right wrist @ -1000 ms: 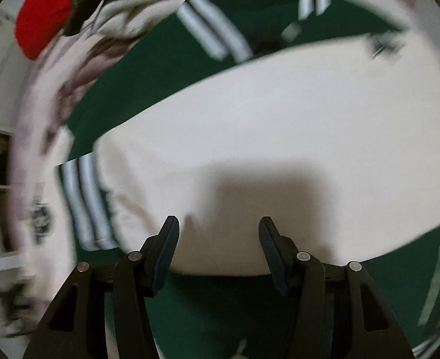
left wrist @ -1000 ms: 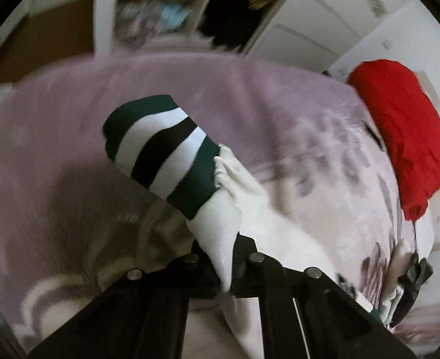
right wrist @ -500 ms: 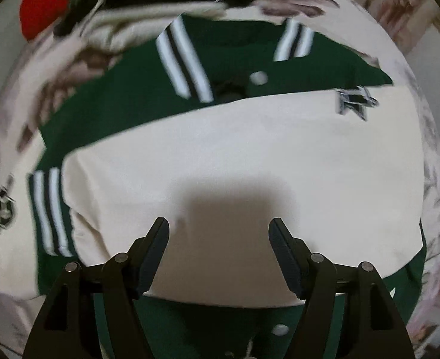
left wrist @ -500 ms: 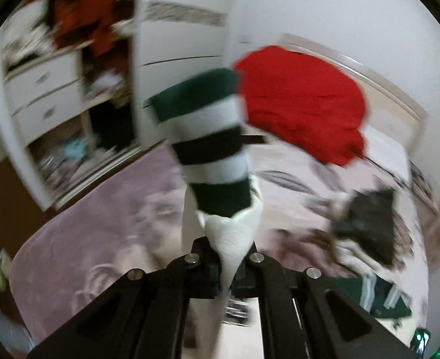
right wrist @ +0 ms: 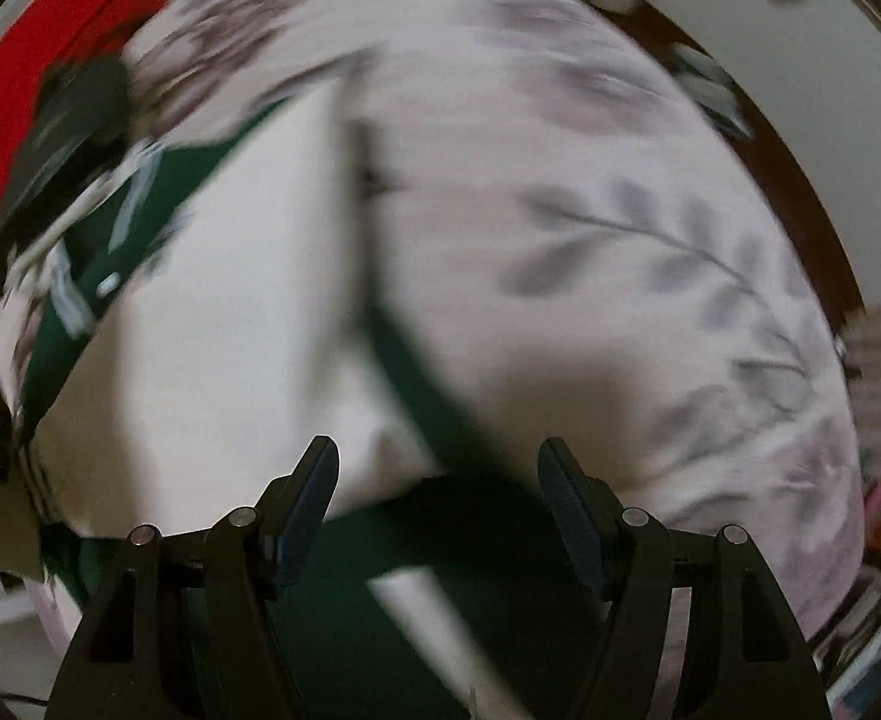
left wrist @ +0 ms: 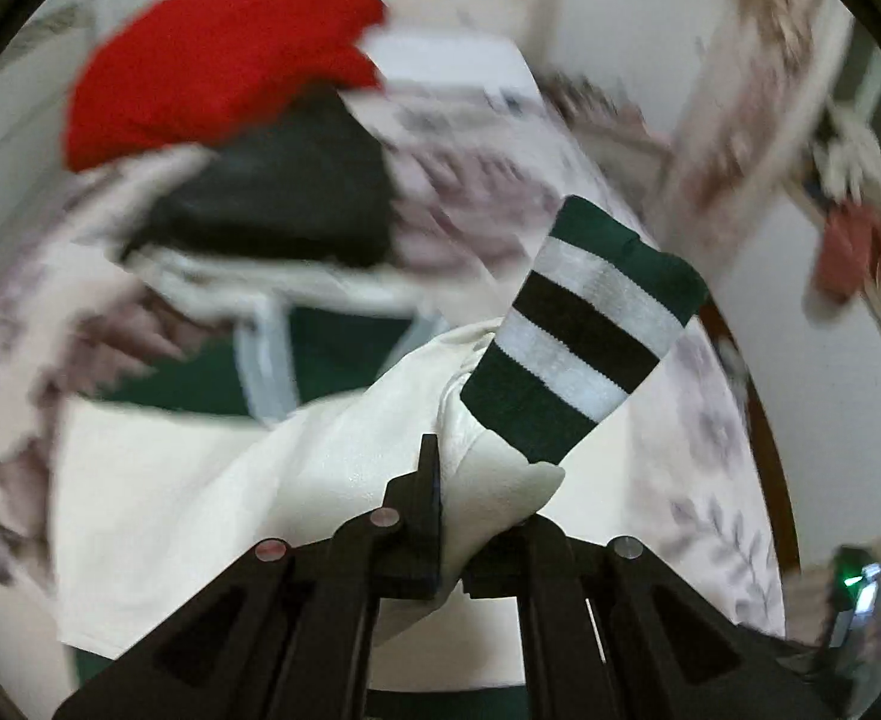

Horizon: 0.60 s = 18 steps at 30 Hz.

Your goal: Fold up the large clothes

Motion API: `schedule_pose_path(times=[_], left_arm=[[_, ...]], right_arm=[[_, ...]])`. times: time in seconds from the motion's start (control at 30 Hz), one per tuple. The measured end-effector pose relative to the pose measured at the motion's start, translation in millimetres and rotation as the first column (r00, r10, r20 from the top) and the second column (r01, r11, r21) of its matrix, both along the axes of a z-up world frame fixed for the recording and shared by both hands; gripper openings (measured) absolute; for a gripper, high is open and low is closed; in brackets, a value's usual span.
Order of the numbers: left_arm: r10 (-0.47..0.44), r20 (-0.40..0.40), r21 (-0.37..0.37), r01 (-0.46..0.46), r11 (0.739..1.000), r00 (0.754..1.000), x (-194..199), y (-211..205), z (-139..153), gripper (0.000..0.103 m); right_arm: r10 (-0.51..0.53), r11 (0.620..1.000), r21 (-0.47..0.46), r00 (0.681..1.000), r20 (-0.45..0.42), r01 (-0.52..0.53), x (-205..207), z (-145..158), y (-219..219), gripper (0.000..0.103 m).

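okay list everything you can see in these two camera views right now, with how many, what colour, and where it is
jacket: one, cream and dark green, spread on the bed below both tongs
sleeve: one, cream, pinched in the left tongs
striped cuff: one, green, white and black, standing up at the sleeve's end
red cloth: one, red, at the far end of the bed
dark garment: one, blackish, just in front of the red cloth
bedspread: one, pale pink with grey-mauve leaves, under everything
left tongs: black, shut on the sleeve
right tongs: black, open, over the jacket's green edge, holding nothing
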<state>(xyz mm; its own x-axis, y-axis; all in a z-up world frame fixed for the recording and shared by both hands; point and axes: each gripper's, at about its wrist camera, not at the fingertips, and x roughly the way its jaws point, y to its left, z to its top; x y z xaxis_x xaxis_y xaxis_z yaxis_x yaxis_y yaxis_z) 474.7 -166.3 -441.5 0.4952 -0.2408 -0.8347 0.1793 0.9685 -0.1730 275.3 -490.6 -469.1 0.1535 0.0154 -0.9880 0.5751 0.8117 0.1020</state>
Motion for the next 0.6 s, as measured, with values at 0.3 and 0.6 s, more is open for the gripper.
schedule_pose_path(times=[0.3, 0.6], left_arm=[[0.003, -0.263, 0.141, 0.035, 0.989, 0.965, -12, -64, -94, 0.007], [0.060, -0.190, 0.037, -0.054, 0.998, 0.980, -27, -6, -41, 0.085]], right_arm=[[-0.112, 0.992, 0.060, 0.993, -0.022, 0.113, -59, -18, -80, 0.071], [-0.056, 0.942, 0.335, 0.990, 0.132, 0.008, -30, 4, -59, 0.075]])
